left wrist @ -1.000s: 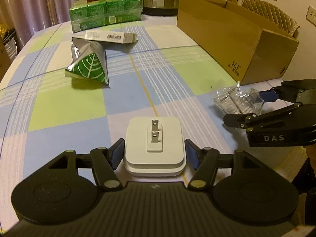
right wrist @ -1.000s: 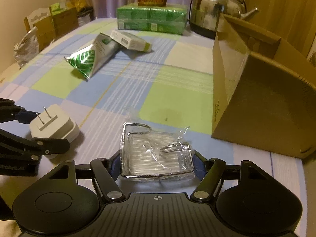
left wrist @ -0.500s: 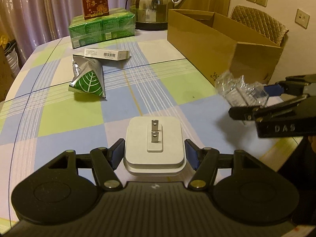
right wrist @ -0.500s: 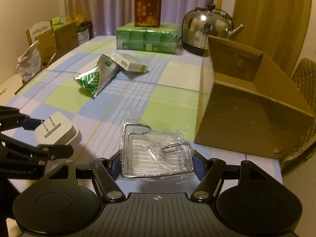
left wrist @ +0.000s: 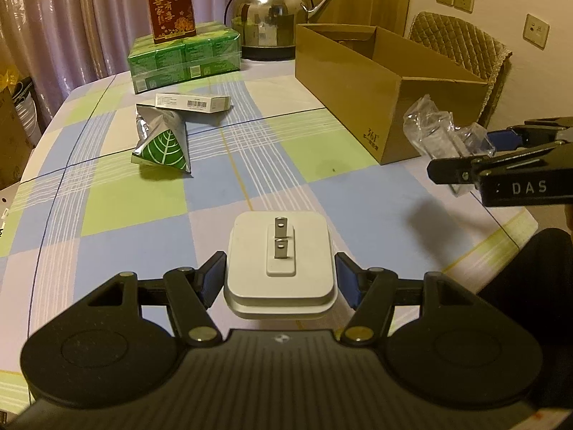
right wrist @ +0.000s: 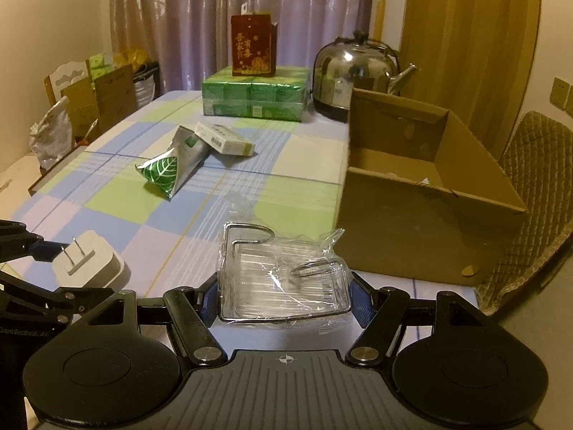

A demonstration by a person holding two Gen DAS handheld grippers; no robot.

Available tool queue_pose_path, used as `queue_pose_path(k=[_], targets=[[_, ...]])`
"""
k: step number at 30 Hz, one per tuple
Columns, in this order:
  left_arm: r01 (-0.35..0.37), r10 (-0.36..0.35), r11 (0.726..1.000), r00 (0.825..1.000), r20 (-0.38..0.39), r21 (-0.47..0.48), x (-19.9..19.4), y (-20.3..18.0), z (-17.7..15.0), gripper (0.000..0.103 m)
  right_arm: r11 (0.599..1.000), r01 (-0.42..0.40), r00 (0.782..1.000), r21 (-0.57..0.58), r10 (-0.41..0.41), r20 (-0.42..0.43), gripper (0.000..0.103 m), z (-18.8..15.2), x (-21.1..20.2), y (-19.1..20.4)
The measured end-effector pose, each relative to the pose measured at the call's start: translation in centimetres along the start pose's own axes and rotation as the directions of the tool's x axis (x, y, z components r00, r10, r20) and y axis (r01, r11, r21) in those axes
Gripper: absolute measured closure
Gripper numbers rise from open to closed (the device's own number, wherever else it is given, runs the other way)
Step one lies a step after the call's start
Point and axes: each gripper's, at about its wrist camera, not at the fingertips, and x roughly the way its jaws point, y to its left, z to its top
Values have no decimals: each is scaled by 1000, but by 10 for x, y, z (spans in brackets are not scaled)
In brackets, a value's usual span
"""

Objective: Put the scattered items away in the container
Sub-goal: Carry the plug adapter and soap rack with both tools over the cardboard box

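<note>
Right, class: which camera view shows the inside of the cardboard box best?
The right wrist view: it looks down into the cardboard box, showing its floor and inner walls. The left wrist view shows mostly its outer side and only the rim.

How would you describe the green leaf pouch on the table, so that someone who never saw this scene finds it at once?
Start at the cardboard box on the checked table; look across toward the green packs at the far end. Midway lies a silver pouch, touching a flat white carton. Only the pouch has a wedge shape and a green end with a white leaf.
</note>
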Motion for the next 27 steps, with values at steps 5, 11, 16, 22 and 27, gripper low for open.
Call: queue_pose_path(k=[5,11,16,22,27], targets=[[14,-14,1000,1000,0,19,1,-10,2,43,1000,16,1000,22,-16,0,36,-5,-7,-10],[33,-33,998,999,-1,46,4,-22,8,43,998,33,999,52,-33,-6,36,-13,-13,-23],[49,-49,997,999,2,63,9,-31,14,43,996,50,999,78,-50,-7,36,-15,-15,-36],[80,-82,993,997,13,88,12,-41,24,43,990,75,997,116,-75,-1,36,-14,-20,-54],[119,-124,987,991,47,107,13,-50,45,43,988,94,995,126,-96,10,36,-6,-25,-68]])
